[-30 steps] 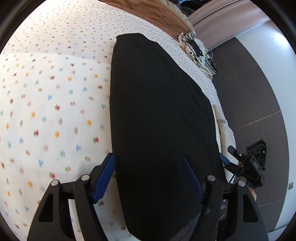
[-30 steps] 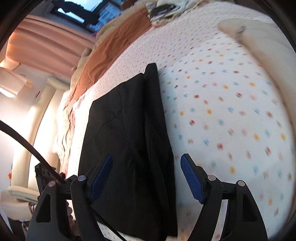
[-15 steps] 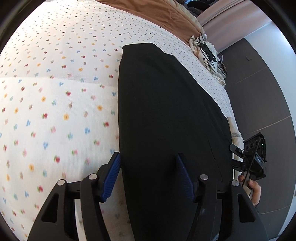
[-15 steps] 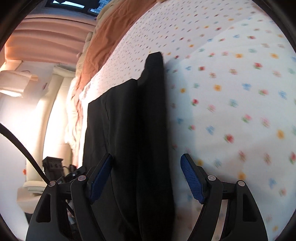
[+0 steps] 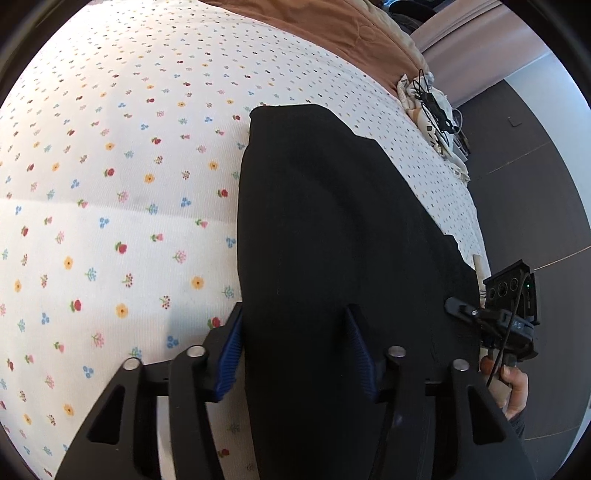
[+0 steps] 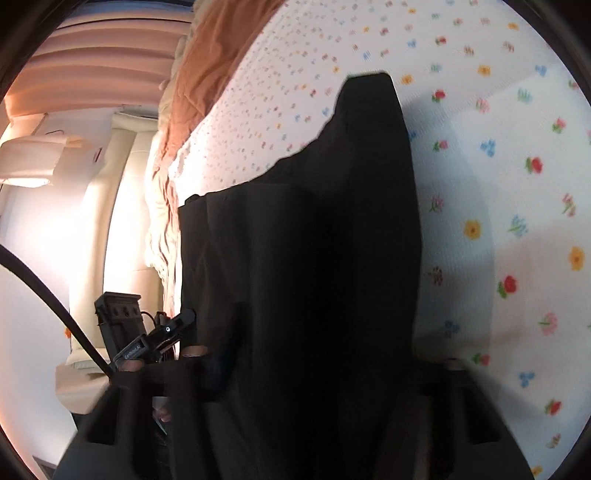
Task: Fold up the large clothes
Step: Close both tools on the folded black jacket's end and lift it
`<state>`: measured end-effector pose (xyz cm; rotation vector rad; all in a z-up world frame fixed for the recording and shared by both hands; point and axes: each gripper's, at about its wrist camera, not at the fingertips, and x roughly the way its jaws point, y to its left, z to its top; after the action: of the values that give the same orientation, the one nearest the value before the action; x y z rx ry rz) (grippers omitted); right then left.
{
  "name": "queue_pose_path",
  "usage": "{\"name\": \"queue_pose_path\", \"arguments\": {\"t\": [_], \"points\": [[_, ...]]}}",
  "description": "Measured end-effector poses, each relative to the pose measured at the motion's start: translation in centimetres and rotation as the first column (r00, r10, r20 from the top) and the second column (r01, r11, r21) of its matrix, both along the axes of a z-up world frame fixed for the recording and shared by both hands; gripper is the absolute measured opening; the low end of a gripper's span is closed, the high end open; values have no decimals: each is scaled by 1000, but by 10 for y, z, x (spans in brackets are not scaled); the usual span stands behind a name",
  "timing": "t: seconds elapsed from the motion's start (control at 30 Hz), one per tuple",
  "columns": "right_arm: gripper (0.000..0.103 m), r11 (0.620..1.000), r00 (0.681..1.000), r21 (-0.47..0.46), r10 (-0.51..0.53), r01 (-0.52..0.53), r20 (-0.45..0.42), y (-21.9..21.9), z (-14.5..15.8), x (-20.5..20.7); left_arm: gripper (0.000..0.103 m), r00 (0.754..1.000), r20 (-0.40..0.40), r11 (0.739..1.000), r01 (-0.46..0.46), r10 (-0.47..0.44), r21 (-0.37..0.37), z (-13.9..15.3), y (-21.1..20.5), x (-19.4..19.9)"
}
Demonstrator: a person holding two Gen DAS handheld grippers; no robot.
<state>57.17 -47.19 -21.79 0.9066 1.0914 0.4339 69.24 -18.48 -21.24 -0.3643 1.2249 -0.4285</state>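
Observation:
A long black garment (image 5: 332,240) lies lengthwise on the floral bedsheet (image 5: 110,184), folded into a narrow strip. My left gripper (image 5: 295,350) is open, its blue pads straddling the garment's near edge, the left finger on the sheet side. In the right wrist view the same garment (image 6: 314,258) fills the middle and drapes over my right gripper (image 6: 321,354). The left finger's pad (image 6: 221,362) shows dimly; the right finger is hidden by cloth. The right gripper also shows in the left wrist view (image 5: 506,314), at the garment's right side.
A brown blanket (image 5: 332,33) lies bunched at the far end of the bed. Cream cloth with black cables (image 5: 432,107) sits at the far right corner. Dark floor (image 5: 524,184) runs along the right. A cream headboard and curtains (image 6: 92,110) show left.
Both grippers have moved in close and low to the garment's near end. The left jaws have narrowed a little. Cloth now covers the right gripper's fingers.

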Motion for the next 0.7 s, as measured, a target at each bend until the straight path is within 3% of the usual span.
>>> {"name": "queue_pose_path", "arguments": {"t": [0.2,0.33,0.7], "points": [[15,997,997,-75,-30,36,77,13,26,-16,35,999,41,1000,1,-1,2,15,-2,-7],[14,991,990,-119,-42,58,135,31,50,-30,29,996,90,1000,18,-20,16,34,-5,-15],[14,975,950,-180,-70,130,305,81,119,-100,23,980,200,997,20,-5,-71,95,12,-55]]}}
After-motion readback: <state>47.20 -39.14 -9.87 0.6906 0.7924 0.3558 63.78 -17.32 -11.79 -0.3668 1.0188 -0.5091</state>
